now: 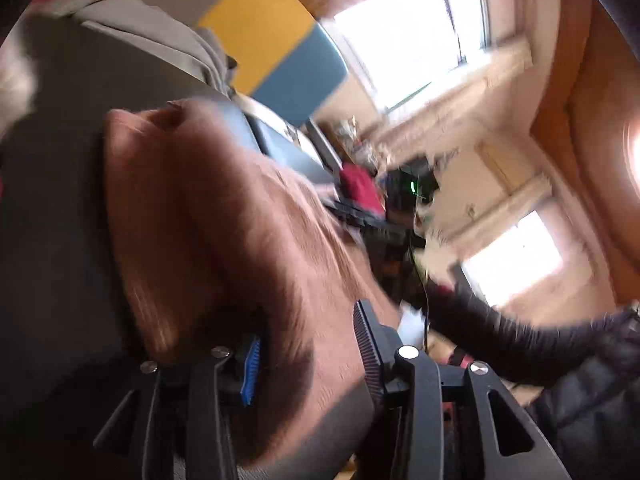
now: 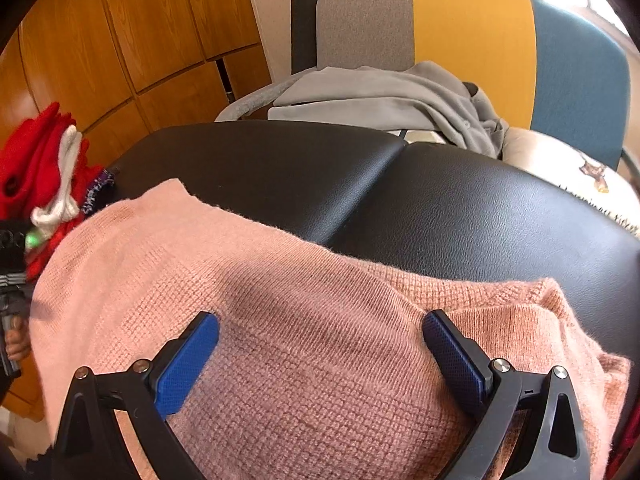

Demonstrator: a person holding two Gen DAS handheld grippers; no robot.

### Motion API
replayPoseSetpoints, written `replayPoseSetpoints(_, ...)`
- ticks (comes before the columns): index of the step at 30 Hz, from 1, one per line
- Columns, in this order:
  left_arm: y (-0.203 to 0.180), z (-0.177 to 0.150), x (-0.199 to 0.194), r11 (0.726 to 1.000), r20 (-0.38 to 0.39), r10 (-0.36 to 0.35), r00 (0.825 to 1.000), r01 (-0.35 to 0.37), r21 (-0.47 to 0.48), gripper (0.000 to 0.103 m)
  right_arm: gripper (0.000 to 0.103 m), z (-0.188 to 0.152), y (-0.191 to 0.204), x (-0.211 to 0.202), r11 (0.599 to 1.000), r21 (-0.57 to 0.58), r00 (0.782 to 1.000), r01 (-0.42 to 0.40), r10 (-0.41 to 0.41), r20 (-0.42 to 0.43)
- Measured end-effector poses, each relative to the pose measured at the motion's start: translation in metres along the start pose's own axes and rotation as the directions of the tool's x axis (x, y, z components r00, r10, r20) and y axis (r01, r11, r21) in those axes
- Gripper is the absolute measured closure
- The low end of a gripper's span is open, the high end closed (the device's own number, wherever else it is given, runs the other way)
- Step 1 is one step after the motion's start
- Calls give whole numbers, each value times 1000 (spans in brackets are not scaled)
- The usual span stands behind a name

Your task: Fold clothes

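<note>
No container is in view. The pink sweater [image 2: 280, 320] lies spread on a black padded table [image 2: 440, 208], covering its near part and hanging over the left edge.

Right gripper [image 2: 320, 344]: jaws stand wide apart. Both blue pads [image 2: 188, 364] rest down on the knit, with a broad span of flat sweater between them. The pads do not pinch any fold.

Left gripper [image 1: 308, 352]: the view is motion-blurred. A thick bunch of the sweater [image 1: 224, 232] fills the gap between the two fingers and drapes over the left one, hiding most of its pad. The jaws are partly apart; whether the pads press on the cloth cannot be told.

Beyond the table, a grey garment [image 2: 384, 96] lies on a chair [image 2: 480, 32] with a grey, yellow and blue back. Red clothes [image 2: 36, 164] are piled left of the table, before wooden cabinet doors [image 2: 132, 28].
</note>
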State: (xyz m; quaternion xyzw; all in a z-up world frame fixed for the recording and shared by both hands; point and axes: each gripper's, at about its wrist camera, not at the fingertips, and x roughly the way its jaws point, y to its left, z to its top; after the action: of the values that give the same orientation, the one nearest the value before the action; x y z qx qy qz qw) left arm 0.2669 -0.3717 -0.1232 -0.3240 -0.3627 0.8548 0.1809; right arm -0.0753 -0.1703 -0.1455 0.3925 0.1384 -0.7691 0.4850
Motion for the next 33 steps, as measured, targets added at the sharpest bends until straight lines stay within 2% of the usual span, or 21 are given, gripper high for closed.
replayPoseSetpoints(2,-16,-13,-9,998,-58,44,997,-41,55,71,0,-4,-3,-3,1000,-6,1000,-20,20,-3)
replayPoseSetpoints(4,-26,-27,-24,995,-89,76,993,-70,74,71,0,-8,-8,-6,999,-3,999,-39,39,-3)
replayPoseSetpoints(7,-43,-50,-48,998,-111,27,993,-20,61,73,0,-9,-8,-7,999,-1,999,-43,43,3)
replayPoseSetpoints(9,-53,-61,-59,996,-107,47,993,-39,76,73,0,-9,-8,-8,999,1,999,-45,45,6)
replayPoseSetpoints(11,-50,-61,-66,993,-67,106,992,-102,58,70,0,-10,-7,-8,999,0,999,-46,46,8)
replayPoseSetpoints(12,-44,-56,-71,986,-30,160,987,-158,44,69,0,-10,-7,-9,999,-1,999,-44,44,8)
replayPoseSetpoints(15,-20,-37,-79,976,55,216,975,-214,-34,62,0,-10,-4,-9,1000,-11,1000,-27,27,7)
replayPoseSetpoints(17,-6,-24,-74,978,63,209,976,-207,-33,59,0,-10,-2,-9,1000,-19,1000,-14,14,5)
replayPoseSetpoints(21,12,-10,-49,978,1,205,979,-205,-30,53,0,-10,-3,-10,1000,-21,1000,-10,10,7)
replayPoseSetpoints(25,17,-1,-22,986,-20,164,986,-164,-34,50,0,-10,-4,-10,1000,-16,1000,-18,18,9)
replayPoseSetpoints(28,14,-2,-10,996,-15,51,999,-52,-71,51,0,-10,-6,-10,999,-7,999,-31,31,12)
replayPoseSetpoints(29,9,-6,-8,996,-43,-33,999,30,-80,56,0,-10,-7,-10,999,-2,999,-38,38,14)
replayPoseSetpoints(31,-9,-11,-3,998,-81,-64,995,61,-31,60,0,-9,-8,-10,999,6,999,-49,49,17)
replayPoseSetpoints(33,-21,-19,-4,997,-124,-83,989,83,-7,71,0,-9,-9,-11,998,11,998,-55,54,20)
